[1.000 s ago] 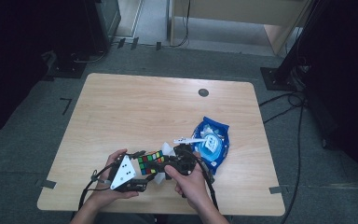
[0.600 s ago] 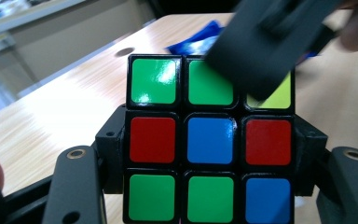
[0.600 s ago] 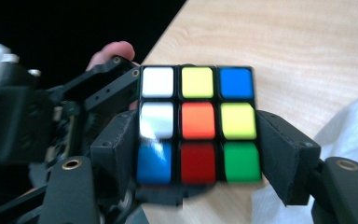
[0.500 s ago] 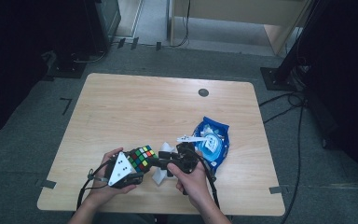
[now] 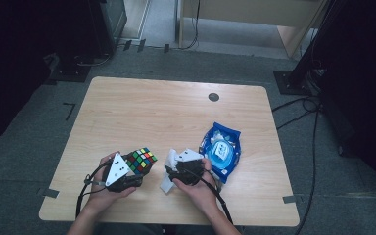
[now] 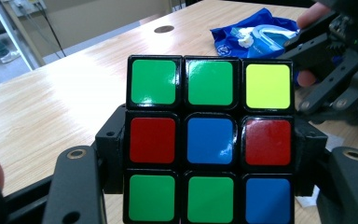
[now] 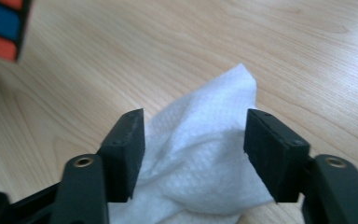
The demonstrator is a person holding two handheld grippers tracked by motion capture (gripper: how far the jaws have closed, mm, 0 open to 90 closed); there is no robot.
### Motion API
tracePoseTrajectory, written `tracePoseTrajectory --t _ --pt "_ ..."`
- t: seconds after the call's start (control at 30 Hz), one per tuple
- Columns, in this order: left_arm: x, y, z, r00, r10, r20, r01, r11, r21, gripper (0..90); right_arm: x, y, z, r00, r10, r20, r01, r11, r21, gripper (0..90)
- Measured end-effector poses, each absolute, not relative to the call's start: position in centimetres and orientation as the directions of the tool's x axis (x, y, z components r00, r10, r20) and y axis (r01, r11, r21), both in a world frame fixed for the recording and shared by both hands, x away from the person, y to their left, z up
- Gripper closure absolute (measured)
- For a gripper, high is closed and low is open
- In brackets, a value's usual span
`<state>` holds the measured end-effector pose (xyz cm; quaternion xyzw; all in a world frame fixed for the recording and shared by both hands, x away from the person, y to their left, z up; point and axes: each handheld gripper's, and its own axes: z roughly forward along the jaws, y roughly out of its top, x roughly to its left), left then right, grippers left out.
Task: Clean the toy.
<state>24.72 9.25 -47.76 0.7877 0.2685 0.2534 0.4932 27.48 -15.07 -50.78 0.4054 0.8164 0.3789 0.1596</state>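
A scrambled Rubik's cube (image 5: 141, 161) sits between the jaws of my left gripper (image 5: 135, 169) near the table's front edge. In the left gripper view the cube (image 6: 209, 140) has both jaws pressed on the sides of its middle layer; they have just been closing on it. To its right, my right gripper (image 5: 172, 172) is low over a crumpled white wipe (image 5: 167, 184). In the right gripper view the wipe (image 7: 200, 158) bunches up in the wide gap of that gripper (image 7: 196, 144), whose jaws have just been closing and are still well apart.
A blue wipe pack (image 5: 223, 152) lies right of my right hand, and also shows as the blue pack (image 6: 256, 35) in the left gripper view. The wooden table (image 5: 152, 112) has a round cable hole (image 5: 214, 97) at the back. Cables trail off the front edge.
The left gripper has carried the cube a little to the left, away from the right gripper. The right gripper has come down onto the white wipe on the table.
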Motion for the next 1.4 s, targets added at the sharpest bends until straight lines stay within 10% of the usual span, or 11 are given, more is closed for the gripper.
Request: tracePoseTrajectory --t 0.17,0.4,0.87,1.4 --pt "24.6 9.1 -47.7 0.731 0.669 0.135 0.17 -0.37 0.913 33.7 27.2 -14.9 -51.6 -0.629 0.776 0.032 0.543 0.411 0.732 49.9" --pt "24.5 8.9 -47.8 0.739 0.661 0.133 0.17 -0.374 0.912 33.7 27.4 -16.2 -51.3 -0.59 0.803 0.089 0.595 0.358 0.719 86.5" --pt "23.3 6.5 -48.2 0.825 0.55 0.131 0.125 -0.404 0.906 33.7 25.0 -16.4 -45.7 -0.661 0.636 0.398 0.511 -0.006 0.859 87.9" --pt "23.4 7.6 -47.7 0.8 0.587 0.128 0.12 -0.364 0.924 33.7 24.0 -15.5 -44.1 -0.726 0.513 0.458 0.532 -0.004 0.847 87.5"
